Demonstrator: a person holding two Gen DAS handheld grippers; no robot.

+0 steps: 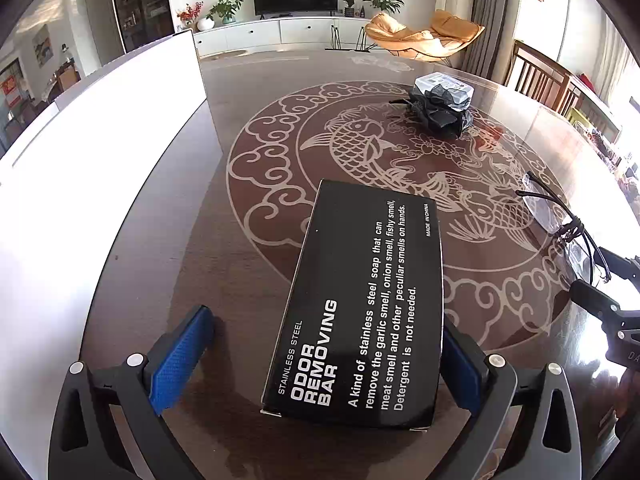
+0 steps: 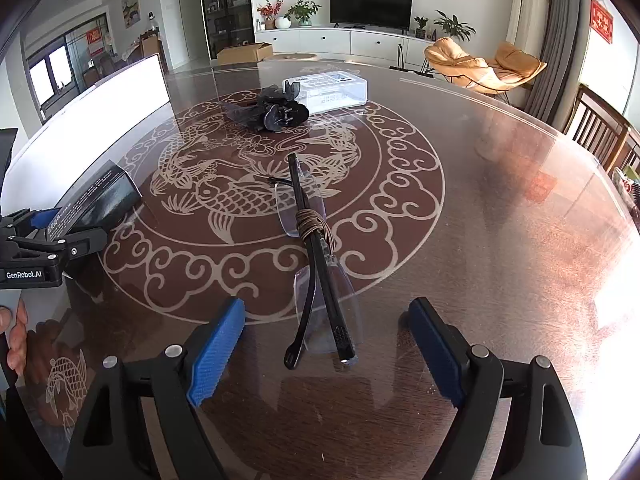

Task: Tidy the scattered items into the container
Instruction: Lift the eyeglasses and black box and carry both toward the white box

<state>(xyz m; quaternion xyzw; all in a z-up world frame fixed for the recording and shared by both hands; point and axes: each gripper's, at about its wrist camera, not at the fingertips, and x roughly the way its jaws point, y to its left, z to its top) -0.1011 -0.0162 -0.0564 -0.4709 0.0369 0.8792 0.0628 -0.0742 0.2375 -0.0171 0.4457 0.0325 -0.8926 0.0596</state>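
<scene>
A black box (image 1: 360, 304) printed "ODOR REMOVING BAR" lies flat on the table between the fingers of my left gripper (image 1: 324, 318). The gripper is open: the box's right edge sits close to the right pad and a wide gap shows at the left pad. Folded rimless glasses (image 2: 304, 200), with a brown hair tie (image 2: 311, 222) wound round the temples, lie on the table with their temple ends between the fingers of my open right gripper (image 2: 326, 308), touching neither pad. The white container (image 1: 120, 140) stands to the left of the box.
A black hair clip (image 2: 276, 114) and a clear plastic case (image 2: 328, 88) lie further back on the patterned glass tabletop (image 2: 500, 220). The left gripper with the box (image 2: 104, 196) shows at the right wrist view's left edge, a hand (image 2: 16, 336) below it. Wooden chairs (image 2: 600, 132) stand on the right.
</scene>
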